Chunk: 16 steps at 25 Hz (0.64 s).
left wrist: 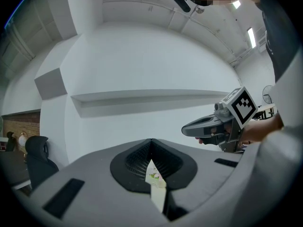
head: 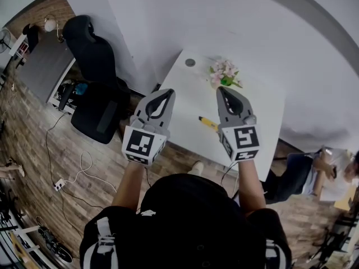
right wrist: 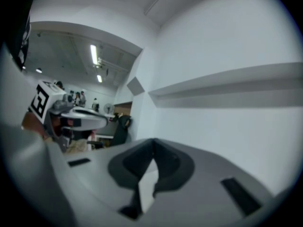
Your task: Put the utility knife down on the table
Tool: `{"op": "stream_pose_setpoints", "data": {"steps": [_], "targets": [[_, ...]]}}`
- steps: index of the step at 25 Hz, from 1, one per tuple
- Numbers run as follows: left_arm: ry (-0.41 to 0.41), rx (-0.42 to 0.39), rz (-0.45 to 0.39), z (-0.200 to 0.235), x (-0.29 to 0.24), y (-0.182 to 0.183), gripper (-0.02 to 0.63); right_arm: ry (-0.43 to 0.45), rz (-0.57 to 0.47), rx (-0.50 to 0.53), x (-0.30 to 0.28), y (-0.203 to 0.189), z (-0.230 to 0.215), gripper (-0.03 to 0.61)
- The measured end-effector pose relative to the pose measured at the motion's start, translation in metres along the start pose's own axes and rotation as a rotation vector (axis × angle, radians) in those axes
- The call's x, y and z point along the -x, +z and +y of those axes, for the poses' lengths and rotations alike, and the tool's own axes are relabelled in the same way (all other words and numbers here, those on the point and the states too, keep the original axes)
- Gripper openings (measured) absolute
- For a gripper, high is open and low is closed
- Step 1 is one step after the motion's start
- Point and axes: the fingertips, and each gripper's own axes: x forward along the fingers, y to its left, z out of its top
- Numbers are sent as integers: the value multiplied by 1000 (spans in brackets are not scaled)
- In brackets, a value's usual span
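Note:
A yellow utility knife (head: 208,123) lies on the white table (head: 259,112) near its front edge, with nothing touching it. Both grippers are held up in front of me, above the table's near side. My left gripper (head: 167,93) hangs left of the knife, its tips (left wrist: 151,143) pressed together and empty. Just right of the knife, my right gripper (head: 223,91) is likewise shut with nothing in it (right wrist: 153,141). Each gripper view catches the other gripper from the side: the right gripper (left wrist: 215,125) and the left gripper (right wrist: 75,115).
A small bunch of pink flowers (head: 224,73) and a grey disc (head: 190,62) sit at the table's far end. A black office chair (head: 92,52) stands to the left, cables (head: 78,170) lie on the wood floor, and a seated person (head: 305,172) is at the right.

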Motion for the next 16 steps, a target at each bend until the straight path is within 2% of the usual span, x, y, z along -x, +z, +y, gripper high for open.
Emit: {"op": "stream_pose_setpoints", "data": {"steps": [16], "targets": [[8,-4,3,2,-3,0,15,5,18,8,-5,-4,-2,34]]}}
